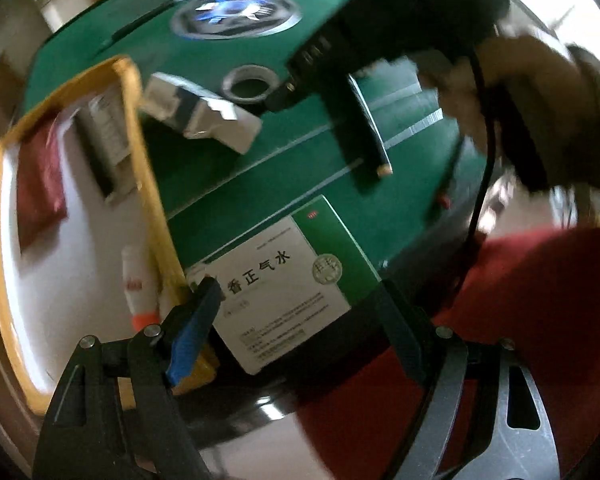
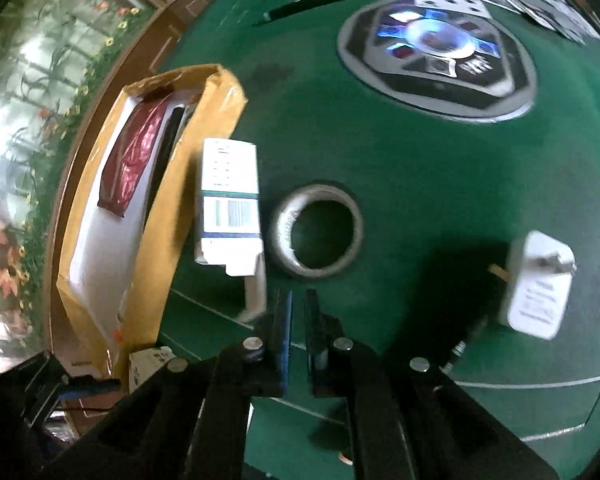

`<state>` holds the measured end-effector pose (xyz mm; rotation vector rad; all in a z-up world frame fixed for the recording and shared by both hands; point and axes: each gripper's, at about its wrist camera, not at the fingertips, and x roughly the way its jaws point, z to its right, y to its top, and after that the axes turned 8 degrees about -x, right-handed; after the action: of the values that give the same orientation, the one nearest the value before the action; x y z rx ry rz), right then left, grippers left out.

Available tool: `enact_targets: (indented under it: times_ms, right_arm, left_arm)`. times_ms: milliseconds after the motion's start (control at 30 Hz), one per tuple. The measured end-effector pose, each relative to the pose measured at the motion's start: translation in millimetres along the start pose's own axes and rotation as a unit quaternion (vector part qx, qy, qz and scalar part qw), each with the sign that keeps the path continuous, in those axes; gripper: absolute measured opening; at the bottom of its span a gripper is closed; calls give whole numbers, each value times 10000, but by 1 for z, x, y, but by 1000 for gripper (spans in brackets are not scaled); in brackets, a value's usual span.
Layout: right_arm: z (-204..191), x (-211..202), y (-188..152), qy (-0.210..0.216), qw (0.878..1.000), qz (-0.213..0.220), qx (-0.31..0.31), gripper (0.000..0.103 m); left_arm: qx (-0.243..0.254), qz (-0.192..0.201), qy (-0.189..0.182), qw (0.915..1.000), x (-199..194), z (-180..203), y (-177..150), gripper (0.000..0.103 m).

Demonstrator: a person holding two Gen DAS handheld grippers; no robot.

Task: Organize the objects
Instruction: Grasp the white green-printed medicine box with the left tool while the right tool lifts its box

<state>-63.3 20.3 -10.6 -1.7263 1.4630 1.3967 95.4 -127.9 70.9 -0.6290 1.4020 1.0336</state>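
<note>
Medicine box (image 1: 296, 264), green and white, sits crosswise between the wide-spread fingers (image 1: 198, 320) of the left gripper (image 1: 296, 286). It shows sharp against a smeared background, so I judge it clamped and carried, hanging over the near edge of the green surface (image 1: 260, 184). The hold looks shallow. One pad bites near a corner and the other only meets the opposite edge, so a quick tilt could let the box pivot or slide out.

Just to its left is the open cardboard box (image 1: 148, 184), the likely destination. Its yellow rim stands close to the left finger. If the carried box goes across too low, it could catch that wall, shove the container or be knocked loose. A tube (image 1: 138, 284) with an orange cap already lies in the near corner and a red pouch (image 1: 40, 188) farther in. Dropped on the tube, the box would rest tilted.

Farther out, the right gripper (image 2: 298, 300) points down at the surface with its fingers clenched together, and nothing is visible between them. A white carton (image 2: 228, 200) with a loose flap lies just to their left, against the container's outer wall. A tape roll (image 2: 282, 216) lies just beyond them. Reaching for either while clenched would only push it along the felt. A white charger (image 2: 536, 292) off to the right lies clear of both.
</note>
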Motion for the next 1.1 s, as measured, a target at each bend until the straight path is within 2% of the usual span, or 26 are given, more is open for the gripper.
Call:
enact_targets:
  times_ms: [67,200,367,467,567,600,767,900,967,1000,1033,1100]
  right_arm:
    - [3,-3,-3,38,10000,30,79,3]
    - [3,-8,-7,91,9997,98,198,4]
    - [-4,-12,-8,159,9995,151,231,4]
    - [-6,-12,-8,155,9994,154,257,4]
    - [-8,-10,-8,133,9994,151,299,4]
    - [-7,-10,-9,131,9993,145,312,4]
    - [-5,-11,-9,139,9991,175,367,5]
    - [-2,-13,-4,187,9986,259,433,5]
    - [-1,-15,-1,232,9981,314,467,5]
    - [-1,-16,1,249,9981,335,462,5]
    - [-1,-16,3,262,9980,347,452,5]
    - [-2,-16,8,315,9979,374,434,5]
  left_arm:
    - [429,-155,135,9989,6,1,2,80]
    - [931,-393,224,9946,19,-1,4,80]
    - [1777,-408,409,9824,25,14,-10,87]
    - [2310,-364,633,9702,30,22,-17,93]
    - [2833,-205,1050,9531,39,28,-18,94]
    - [2894,-181,1095,9508,42,28,-16,94]
    - [2697,-159,934,9583,44,18,-1,94]
    - [2330,-5,683,9701,43,10,3,89]
    - [2032,166,453,9780,35,7,6,79]
    - [1885,255,381,9810,30,6,7,68]
    - [1611,339,332,9858,24,2,11,42]
    - [918,232,-132,9954,19,-11,17,40]
